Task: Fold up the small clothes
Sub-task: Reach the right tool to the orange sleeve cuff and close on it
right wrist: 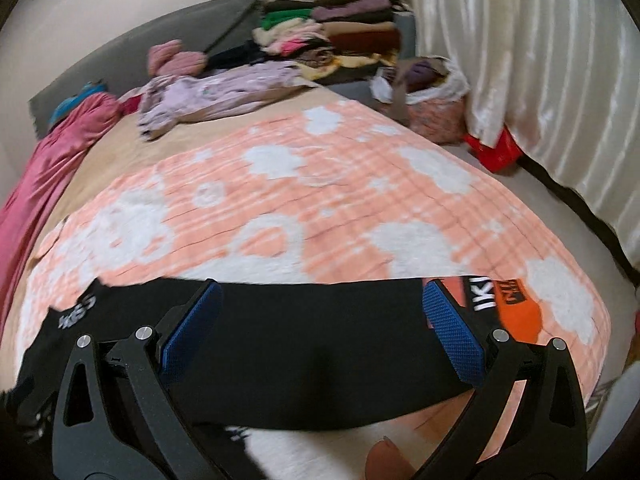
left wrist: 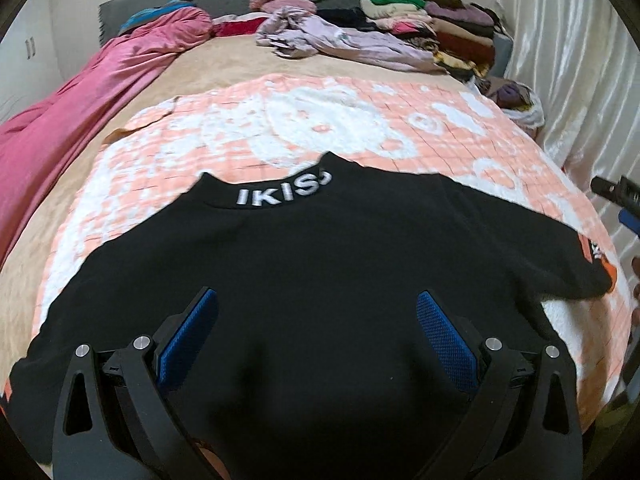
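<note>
On blanket (left wrist: 360,120): black top (left wrist: 320,280), collar reads "IKIS"; left tongs (left wrist: 318,312), right tongs (right wrist: 322,304) apart.

Behind the peach-and-white blanket (left wrist: 360,120) lie a pink quilt (left wrist: 80,100), lilac garment (left wrist: 332,36) and stacked clothes (left wrist: 432,20).

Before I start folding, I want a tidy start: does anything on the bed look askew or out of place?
The black shirt lies spread flat on the peach-and-white blanket, nothing odd there. Farther back, a lilac garment lies crumpled and loose beside the stacked folded clothes.
</note>
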`<state>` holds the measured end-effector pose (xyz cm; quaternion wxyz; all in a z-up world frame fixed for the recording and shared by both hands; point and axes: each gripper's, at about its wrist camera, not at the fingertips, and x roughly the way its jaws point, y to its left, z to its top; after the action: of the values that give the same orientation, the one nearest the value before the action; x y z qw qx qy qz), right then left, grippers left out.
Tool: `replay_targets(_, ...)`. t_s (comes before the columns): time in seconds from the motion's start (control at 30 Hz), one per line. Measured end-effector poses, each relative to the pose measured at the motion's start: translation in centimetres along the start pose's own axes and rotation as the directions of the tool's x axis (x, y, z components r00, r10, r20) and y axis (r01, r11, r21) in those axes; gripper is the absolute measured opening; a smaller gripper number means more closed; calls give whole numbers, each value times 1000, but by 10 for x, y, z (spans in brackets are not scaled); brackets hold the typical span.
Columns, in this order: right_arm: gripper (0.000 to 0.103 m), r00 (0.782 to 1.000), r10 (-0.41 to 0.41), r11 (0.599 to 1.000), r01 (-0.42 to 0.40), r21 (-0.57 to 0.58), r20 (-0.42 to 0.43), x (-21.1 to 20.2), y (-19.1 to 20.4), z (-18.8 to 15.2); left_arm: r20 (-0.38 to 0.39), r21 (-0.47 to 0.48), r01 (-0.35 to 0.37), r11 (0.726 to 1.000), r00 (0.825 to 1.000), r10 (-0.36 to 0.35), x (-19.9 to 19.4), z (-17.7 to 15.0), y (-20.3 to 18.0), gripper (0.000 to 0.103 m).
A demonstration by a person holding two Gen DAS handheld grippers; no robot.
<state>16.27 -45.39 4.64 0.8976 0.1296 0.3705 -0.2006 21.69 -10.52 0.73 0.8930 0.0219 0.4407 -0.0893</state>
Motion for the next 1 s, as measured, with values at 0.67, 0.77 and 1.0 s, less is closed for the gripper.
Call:
replay_targets(0.67, 95, 977, -176, 935, 205, 289, -124, 39, -135, -18, -26, 67, 39, 997, 999, -37, 34, -26, -20, 99)
replay_targets(0.77, 95, 969, -187, 913, 232, 336, -162, 46, -151, -23, -28, 73, 40, 997, 999, -38, 35, -29, -22, 99)
replay_targets(1.0, 76, 973, -25, 878, 130, 461, -228, 67, -168, -37, -28, 88, 35, 995, 999, -33, 38, -32, -25, 99)
